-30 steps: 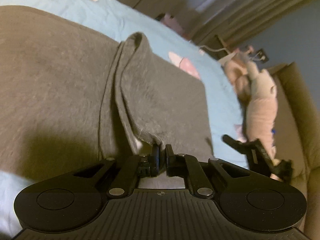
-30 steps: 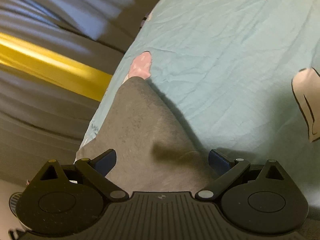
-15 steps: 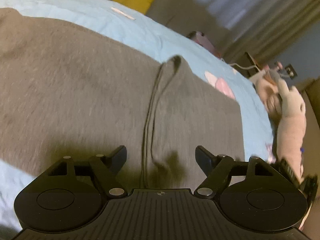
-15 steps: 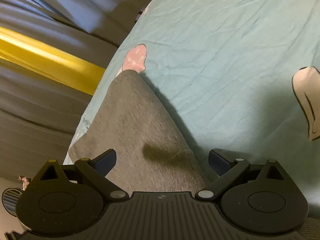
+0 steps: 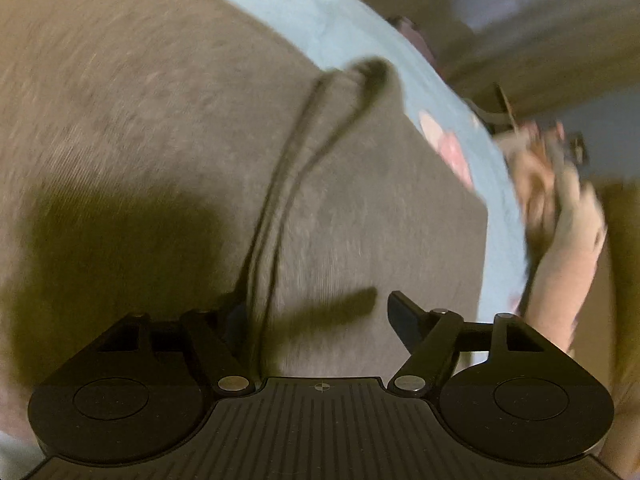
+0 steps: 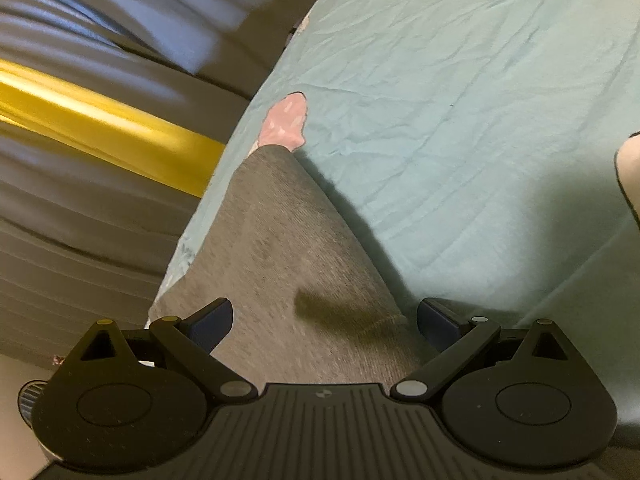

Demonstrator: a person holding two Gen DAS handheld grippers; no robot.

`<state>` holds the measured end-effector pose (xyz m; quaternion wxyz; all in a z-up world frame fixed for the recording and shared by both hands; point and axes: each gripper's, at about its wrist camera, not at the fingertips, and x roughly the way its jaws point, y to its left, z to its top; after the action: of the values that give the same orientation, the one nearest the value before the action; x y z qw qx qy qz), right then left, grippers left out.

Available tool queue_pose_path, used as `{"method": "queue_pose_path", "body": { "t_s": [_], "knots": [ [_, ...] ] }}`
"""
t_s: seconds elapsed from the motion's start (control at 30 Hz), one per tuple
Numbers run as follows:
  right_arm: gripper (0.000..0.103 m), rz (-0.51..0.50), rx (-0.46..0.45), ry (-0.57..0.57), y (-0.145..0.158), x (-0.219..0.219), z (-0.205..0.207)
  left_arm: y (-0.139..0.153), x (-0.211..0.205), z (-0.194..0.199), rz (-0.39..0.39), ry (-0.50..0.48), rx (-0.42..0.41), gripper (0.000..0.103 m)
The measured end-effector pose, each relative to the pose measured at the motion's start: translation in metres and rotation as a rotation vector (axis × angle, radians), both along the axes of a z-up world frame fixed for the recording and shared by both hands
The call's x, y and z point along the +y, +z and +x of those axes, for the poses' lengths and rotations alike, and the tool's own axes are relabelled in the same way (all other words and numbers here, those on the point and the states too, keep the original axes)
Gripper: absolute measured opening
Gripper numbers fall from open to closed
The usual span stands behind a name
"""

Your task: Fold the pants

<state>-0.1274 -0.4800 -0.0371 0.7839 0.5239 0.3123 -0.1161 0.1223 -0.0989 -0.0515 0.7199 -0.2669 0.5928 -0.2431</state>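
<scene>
- Bed (image 6: 460, 128) under a wrinkled light blue sheet is seen as the working surface, with curtains and a yellow band blurred behind it in the right view.
- Grey pants (image 5: 168, 152) are laid flat on the bed and fill most of the left view; in the right view a narrower part (image 6: 288, 240) is seen running away towards the bed edge.
- Two dark lines, seams or fold edges (image 5: 280, 184), are seen running up the cloth from the left claw (image 5: 316, 312).
- Both jaws of the left claw are spread apart just above the cloth, and nothing is held.
- Jaws of the right claw (image 6: 324, 316) are likewise spread wide over the pants, and nothing is gripped.
- Cloth is judged soft, light and limp: it is expected to sag and slide once lifted, so a hem or the doubled edge is thought the best place to pinch, with both layers caught together.
- A person's hand (image 5: 568, 216) with a dark object is seen, blurred, beyond the right edge of the pants.
- Nothing is seen lying on the pants themselves; the pink print (image 6: 286, 126) on the sheet is flat and judged no obstacle.
</scene>
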Motion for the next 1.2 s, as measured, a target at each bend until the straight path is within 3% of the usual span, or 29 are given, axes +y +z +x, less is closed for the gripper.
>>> {"method": "queue_pose_path", "body": {
  "t_s": [0.03, 0.07, 0.2, 0.37, 0.6, 0.7, 0.8, 0.87, 1.0, 1.07, 1.13, 1.2],
  "knots": [
    [0.099, 0.002, -0.004, -0.001, 0.0, 0.0, 0.0, -0.002, 0.003, 0.002, -0.028, 0.026, 0.017, 0.034],
    [0.099, 0.003, -0.006, -0.003, 0.0, 0.0, 0.0, -0.003, 0.004, 0.004, -0.028, 0.038, 0.032, 0.017],
    [0.099, 0.003, -0.01, -0.007, 0.0, 0.001, -0.001, 0.007, 0.007, -0.006, -0.005, 0.024, -0.047, 0.016],
    [0.099, -0.008, -0.007, -0.004, 0.002, 0.001, 0.0, 0.042, 0.015, -0.016, -0.037, 0.019, -0.155, 0.015],
    [0.099, -0.058, 0.015, 0.022, 0.007, 0.007, 0.004, 0.073, 0.049, -0.025, 0.079, 0.048, -0.307, 0.016],
    [0.099, -0.08, 0.028, 0.032, 0.009, 0.009, 0.008, 0.059, 0.071, -0.024, 0.151, 0.096, -0.268, 0.019],
    [0.099, -0.1, 0.044, 0.043, 0.01, 0.011, 0.011, 0.048, 0.079, -0.033, 0.23, 0.104, -0.277, 0.03],
    [0.099, -0.113, 0.052, 0.045, 0.011, 0.013, 0.013, 0.05, 0.083, -0.041, 0.278, 0.136, -0.311, 0.05],
    [0.099, -0.182, 0.054, 0.044, 0.019, 0.021, 0.014, 0.072, 0.095, -0.06, 0.182, 0.191, -0.386, 0.057],
    [0.099, -0.259, 0.011, 0.052, 0.032, 0.031, 0.01, 0.081, 0.093, -0.073, 0.152, 0.147, -0.439, 0.068],
    [0.097, -0.378, -0.072, 0.092, 0.05, 0.047, 0.004, 0.083, 0.081, -0.085, 0.143, 0.094, -0.469, 0.072],
    [0.087, -0.5, -0.158, 0.175, 0.065, 0.071, 0.002, 0.08, 0.072, -0.091, 0.148, 0.024, -0.468, 0.074]
  ]
}}
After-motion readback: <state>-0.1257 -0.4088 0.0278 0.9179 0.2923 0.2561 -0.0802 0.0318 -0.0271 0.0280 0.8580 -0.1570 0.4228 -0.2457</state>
